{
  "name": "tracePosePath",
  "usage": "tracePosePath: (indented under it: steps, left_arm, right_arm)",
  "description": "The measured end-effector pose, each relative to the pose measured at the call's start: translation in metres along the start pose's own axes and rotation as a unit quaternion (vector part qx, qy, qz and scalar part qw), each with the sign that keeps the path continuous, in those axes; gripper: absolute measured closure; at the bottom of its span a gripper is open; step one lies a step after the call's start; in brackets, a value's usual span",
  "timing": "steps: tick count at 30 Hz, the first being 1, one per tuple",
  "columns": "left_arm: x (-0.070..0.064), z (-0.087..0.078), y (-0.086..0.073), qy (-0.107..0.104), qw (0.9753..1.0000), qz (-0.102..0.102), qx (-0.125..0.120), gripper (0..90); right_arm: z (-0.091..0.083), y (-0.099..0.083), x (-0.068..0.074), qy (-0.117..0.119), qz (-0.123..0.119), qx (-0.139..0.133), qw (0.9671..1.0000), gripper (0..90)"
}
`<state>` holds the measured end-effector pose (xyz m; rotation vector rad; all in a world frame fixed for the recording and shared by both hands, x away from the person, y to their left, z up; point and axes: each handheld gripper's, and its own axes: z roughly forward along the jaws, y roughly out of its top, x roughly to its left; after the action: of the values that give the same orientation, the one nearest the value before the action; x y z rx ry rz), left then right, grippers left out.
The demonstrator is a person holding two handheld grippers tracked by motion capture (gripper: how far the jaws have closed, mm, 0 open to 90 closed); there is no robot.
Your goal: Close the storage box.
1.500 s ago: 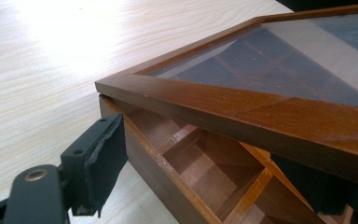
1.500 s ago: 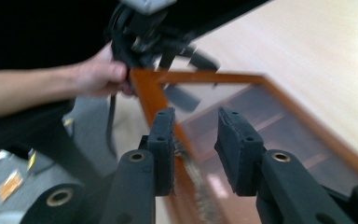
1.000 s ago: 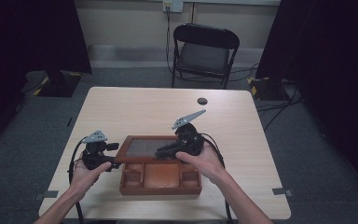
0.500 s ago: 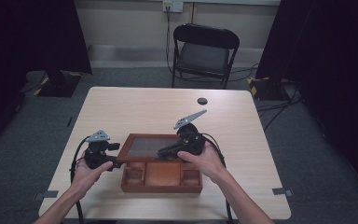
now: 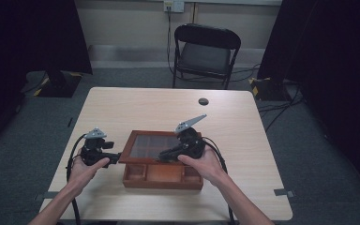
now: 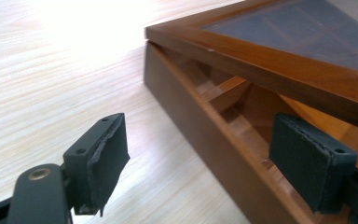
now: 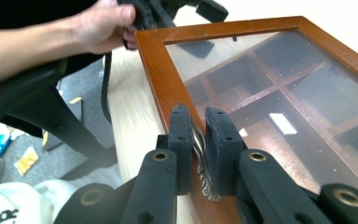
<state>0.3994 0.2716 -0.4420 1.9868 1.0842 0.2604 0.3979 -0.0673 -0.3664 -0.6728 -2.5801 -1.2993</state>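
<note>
A brown wooden box (image 5: pixel 161 182) with several compartments lies near the table's front edge. Its glass-paned lid (image 5: pixel 145 145) is tilted up at the front. My right gripper (image 5: pixel 163 157) is shut on the small metal handle (image 7: pixel 201 156) on the lid's wooden frame (image 7: pixel 153 74). My left gripper (image 5: pixel 117 158) is open at the box's left side. In the left gripper view, the left gripper (image 6: pixel 205 154) straddles the box's side wall (image 6: pixel 200 126), one pad outside and one inside, below the raised lid (image 6: pixel 270 60).
The light wooden table (image 5: pixel 136 108) has bare room behind and beside the box. A small dark round object (image 5: pixel 203 101) lies near the far edge. A black chair (image 5: pixel 205 51) stands beyond the table. Cables trail from both grippers.
The lid looks lifted slightly higher in my right gripper. My left gripper has stayed at the box's left side with only a small shift.
</note>
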Motion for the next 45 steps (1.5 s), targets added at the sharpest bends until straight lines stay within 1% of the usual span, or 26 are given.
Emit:
tracePosePath:
  steps: [1,3,4,5,6,7,9,11,13,18,21,25,32,35,39,40,41,43,45]
  left_arm:
    - [0.002,-0.001,0.0,0.005,1.0,0.001,0.002,19.3]
    - [0.006,-0.003,-0.001,0.011,0.9999,-0.005,0.0,19.3]
    - [0.009,-0.005,-0.001,0.015,0.9999,-0.007,-0.002,19.3]
    - [0.01,-0.006,-0.001,0.019,0.9997,-0.013,-0.005,19.3]
    - [0.013,-0.007,-0.001,0.021,0.9997,-0.012,-0.004,19.3]
    - [0.014,-0.007,-0.002,0.022,0.9996,-0.017,-0.007,19.3]
    - [0.017,-0.008,-0.002,0.026,0.9994,-0.02,-0.007,19.3]
    - [0.017,-0.008,-0.003,0.025,0.9994,-0.022,-0.007,19.3]
    - [0.017,-0.008,-0.003,0.027,0.9994,-0.021,-0.007,19.3]
    - [0.015,-0.007,-0.002,0.027,0.9995,-0.016,-0.005,19.2]
    - [0.014,-0.007,-0.002,0.026,0.9996,-0.013,-0.003,19.2]
    - [0.013,-0.004,-0.002,0.025,0.9996,-0.008,0.007,19.2]
    - [0.014,-0.004,-0.002,0.026,0.9995,-0.014,0.005,19.2]
    - [0.013,-0.003,-0.002,0.028,0.9995,-0.008,0.009,19.2]
    - [0.012,-0.002,-0.002,0.027,0.9995,-0.011,0.009,19.2]
    - [0.012,-0.002,-0.002,0.029,0.9995,-0.011,0.01,19.2]
    - [0.012,-0.002,-0.002,0.03,0.9994,-0.011,0.011,19.3]
    - [0.012,-0.002,-0.002,0.032,0.9994,-0.01,0.011,19.4]
    - [0.012,-0.002,-0.002,0.032,0.9994,-0.009,0.012,19.5]
  right_arm:
    - [0.001,-0.001,0.001,-0.001,-0.004,0.001,1.0,82.1]
    - [0.004,-0.004,0.001,-0.001,-0.005,0.005,1.0,82.1]
    - [0.006,-0.007,0.002,-0.002,-0.008,0.009,0.9999,82.1]
    - [0.008,-0.009,0.003,-0.004,-0.009,0.014,0.9999,82.1]
    - [0.01,-0.011,0.003,-0.005,-0.01,0.019,0.9998,82.0]
    - [0.012,-0.014,0.004,-0.007,-0.01,0.023,0.9997,82.0]
    - [0.015,-0.017,0.004,-0.007,-0.011,0.028,0.9995,82.1]
    - [0.015,-0.019,0.004,-0.007,-0.013,0.029,0.9995,82.1]
    - [0.014,-0.022,0.003,-0.006,-0.01,0.023,0.9997,82.0]
    - [0.017,-0.025,0.005,-0.014,-0.015,0.027,0.9994,81.9]
    - [0.022,-0.03,0.004,-0.013,-0.014,0.036,0.9992,81.9]
    - [0.03,-0.035,0.003,-0.013,-0.016,0.054,0.9983,82.0]
    - [0.035,-0.04,0.0,-0.01,-0.01,0.056,0.9983,82.0]
    - [0.039,-0.044,-0.001,-0.011,-0.005,0.067,0.9977,81.9]
    - [0.044,-0.046,-0.002,-0.013,-0.004,0.077,0.997,81.9]
    - [0.045,-0.047,-0.002,-0.011,-0.004,0.076,0.997,82.0]
    - [0.046,-0.047,-0.003,-0.014,-0.006,0.077,0.9969,82.0]
    - [0.046,-0.048,-0.004,-0.007,0.001,0.072,0.9974,82.0]
    - [0.045,-0.049,-0.004,-0.009,0.0,0.07,0.9975,81.9]
